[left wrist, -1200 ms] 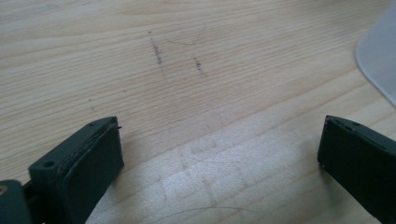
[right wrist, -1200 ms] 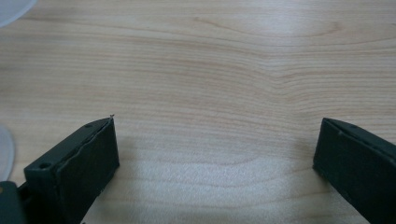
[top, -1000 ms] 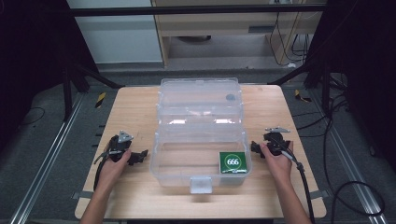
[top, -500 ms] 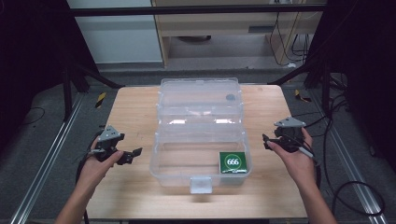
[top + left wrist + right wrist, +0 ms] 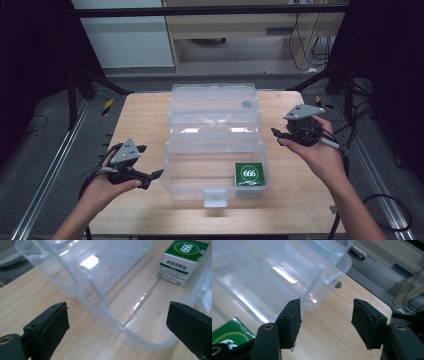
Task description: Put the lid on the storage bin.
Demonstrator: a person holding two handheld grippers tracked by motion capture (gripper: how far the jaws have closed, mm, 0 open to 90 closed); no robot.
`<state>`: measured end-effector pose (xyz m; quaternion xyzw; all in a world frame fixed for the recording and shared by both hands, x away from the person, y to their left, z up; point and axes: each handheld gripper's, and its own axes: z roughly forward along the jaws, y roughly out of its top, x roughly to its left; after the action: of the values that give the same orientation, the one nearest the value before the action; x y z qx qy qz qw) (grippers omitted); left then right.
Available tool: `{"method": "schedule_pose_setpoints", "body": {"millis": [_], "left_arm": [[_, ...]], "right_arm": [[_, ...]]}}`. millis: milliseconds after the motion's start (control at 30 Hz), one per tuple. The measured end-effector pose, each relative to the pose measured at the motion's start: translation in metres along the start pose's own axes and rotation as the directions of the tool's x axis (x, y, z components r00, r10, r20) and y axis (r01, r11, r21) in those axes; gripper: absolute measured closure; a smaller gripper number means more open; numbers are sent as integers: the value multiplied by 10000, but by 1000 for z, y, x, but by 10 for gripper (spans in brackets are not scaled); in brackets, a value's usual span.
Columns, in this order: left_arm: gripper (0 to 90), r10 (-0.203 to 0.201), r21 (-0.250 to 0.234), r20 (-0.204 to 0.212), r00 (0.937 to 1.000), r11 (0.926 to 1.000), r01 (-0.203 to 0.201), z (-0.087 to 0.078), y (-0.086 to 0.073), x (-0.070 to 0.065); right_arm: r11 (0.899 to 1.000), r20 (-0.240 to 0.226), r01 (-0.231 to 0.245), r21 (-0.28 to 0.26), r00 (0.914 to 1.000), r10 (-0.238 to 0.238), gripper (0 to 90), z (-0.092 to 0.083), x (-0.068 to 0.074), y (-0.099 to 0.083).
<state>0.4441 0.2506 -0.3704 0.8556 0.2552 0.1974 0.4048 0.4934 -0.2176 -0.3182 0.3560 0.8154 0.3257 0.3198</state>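
Hands at a light wooden table (image 5: 150, 112) hold two black two-jaw grippers on either side of a clear plastic storage box (image 5: 215, 150) with its hinged lid thrown open toward twelve o'clock. The left gripper (image 5: 150, 176), topped by a grey three-cornered plate, sits at about eight o'clock from the box, near its left wall but apart from it, jaws set wide apart and holding nothing. The right gripper (image 5: 276, 135), raised in the person's right hand (image 5: 320, 155) at roughly three o'clock from the box, also has its jaws parted and empty, pointing toward the box's right edge.

Inside the box's lower tray, at the five o'clock corner, stands a small green-and-white carton (image 5: 249, 173) printed with the number 666. In the left gripper view, the carton (image 5: 183, 261) appears at one o'clock beyond the curved transparent wall (image 5: 120, 327), which lies between the two spread jaws. In the right gripper view, the rounded corner of the open lid (image 5: 332, 277) sits at eleven o'clock above the parted jaws, bare wood showing between them, and a sliver of the green carton (image 5: 232, 336) shows at eight o'clock.
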Motion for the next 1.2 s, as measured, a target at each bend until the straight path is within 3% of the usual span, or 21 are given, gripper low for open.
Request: {"method": "schedule_pose_setpoints", "body": {"millis": [100, 167, 267, 367, 467, 567, 633, 767, 833, 1067, 1200], "left_arm": [[41, 212, 35, 15, 9998, 9998, -212, 1, 5, -6], [43, 348, 166, 204, 9992, 9992, -351, 5, 9, -14], [83, 547, 354, 393, 9977, 9978, -561, 6, 13, -24], [92, 555, 256, 650, 9963, 9980, -573, 7, 18, -32], [102, 879, 271, 632, 9941, 9956, -898, 8, 23, -37], [96, 727, 200, 792, 9942, 9970, -745, 9, 24, -38], [93, 942, 453, 999, 9905, 9940, -991, 12, 23, -40], [93, 1012, 522, 1076, 9890, 9929, -1073, 15, 24, -43], [94, 965, 522, 1257, 9874, 9932, -1037, 18, 26, -44], [68, 1257, 761, 1405, 9821, 9876, -1373, 28, 27, -50], [68, 1372, 909, 1609, 9774, 9840, -1531, 35, 28, -52]], "right_arm": [[9997, -289, 214, -131, 9993, -218, 423, 1, 3, 9], [9980, -634, 574, -252, 9963, -589, 464, 4, 6, 21], [9972, -849, 680, -306, 9939, -704, 508, 7, 9, 31], [9961, -1112, 769, -437, 9905, -814, 546, 11, 12, 39], [9925, -1257, 1127, -479, 9850, -1179, 579, 14, 14, 48], [9902, -1339, 1287, -534, 9818, -1349, 592, 16, 16, 53], [9879, -1392, 1446, -554, 9787, -1510, 581, 20, 20, 57], [9859, -1669, 1546, -639, 9724, -1633, 568, 25, 24, 60], [9817, -1961, 1824, -552, 9620, -1898, 528, 31, 27, 65], [9764, -2032, 2147, -208, 9554, -2144, 388, 49, 29, 74], [9686, -2072, 2481, 150, 9485, -2397, 378, 62, 31, 78]]}}
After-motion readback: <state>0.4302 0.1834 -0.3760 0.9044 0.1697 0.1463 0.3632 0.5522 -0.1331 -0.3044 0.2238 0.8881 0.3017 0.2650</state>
